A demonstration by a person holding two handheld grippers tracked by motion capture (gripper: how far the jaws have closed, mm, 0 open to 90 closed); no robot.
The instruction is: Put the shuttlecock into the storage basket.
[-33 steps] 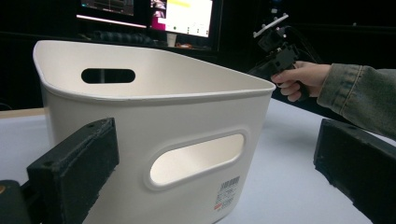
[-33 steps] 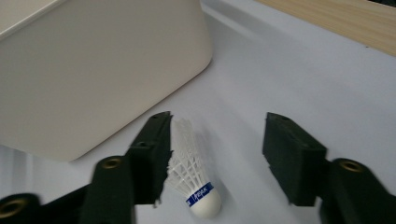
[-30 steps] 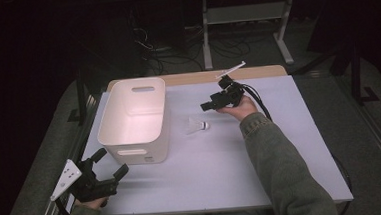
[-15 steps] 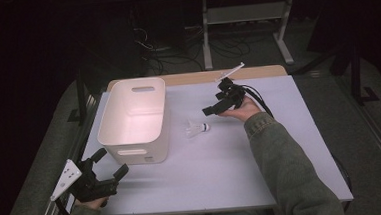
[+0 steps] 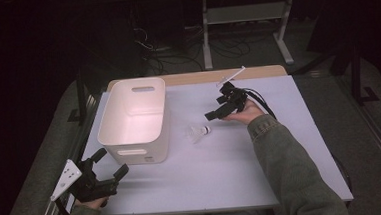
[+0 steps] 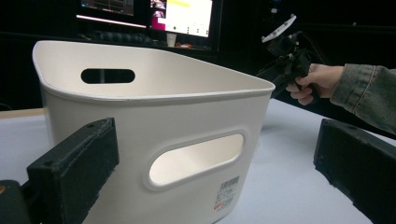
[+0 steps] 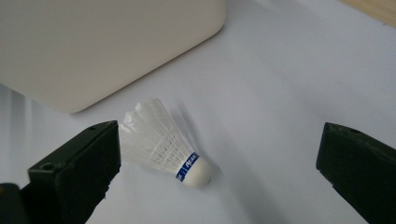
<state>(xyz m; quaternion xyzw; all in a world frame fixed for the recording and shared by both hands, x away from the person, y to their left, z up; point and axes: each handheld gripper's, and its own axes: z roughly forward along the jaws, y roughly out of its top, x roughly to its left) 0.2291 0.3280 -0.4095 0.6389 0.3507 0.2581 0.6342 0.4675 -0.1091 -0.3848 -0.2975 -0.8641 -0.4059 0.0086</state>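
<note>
From the high view, the shuttlecock [image 5: 199, 132] lies on its side on the bare middle of the table [image 5: 281, 147], just beside the right wall of the white bin [image 5: 133, 122], which sits toward the table's left edge; the right gripper [image 5: 214, 114] hangs just beyond it on the far side, jaws spread and holding nothing, while the left gripper [image 5: 113, 167] rests at the near left corner, in front of the bin's near wall, likewise released; the step in hand looks to be the pick-up of the shuttlecock, presumably for the bin. In the left gripper view, the two black jaws stand wide apart with the bin's handle slot [image 6: 196, 158] between them, touching nothing; I would leave that hand parked there, ready to steady the bin if it slides. In the right gripper view, the shuttlecock [image 7: 163, 144] sits off-centre, its feather skirt close to the left jaw and its cork tip [image 7: 196, 173] pointing toward the lens's lower middle; to do this well I would shift the gripper so the cork and blue band lie midway between the jaws, come down low to the table, and close gently on the cork rather than the feathers, which would likely crush or spring away.
</note>
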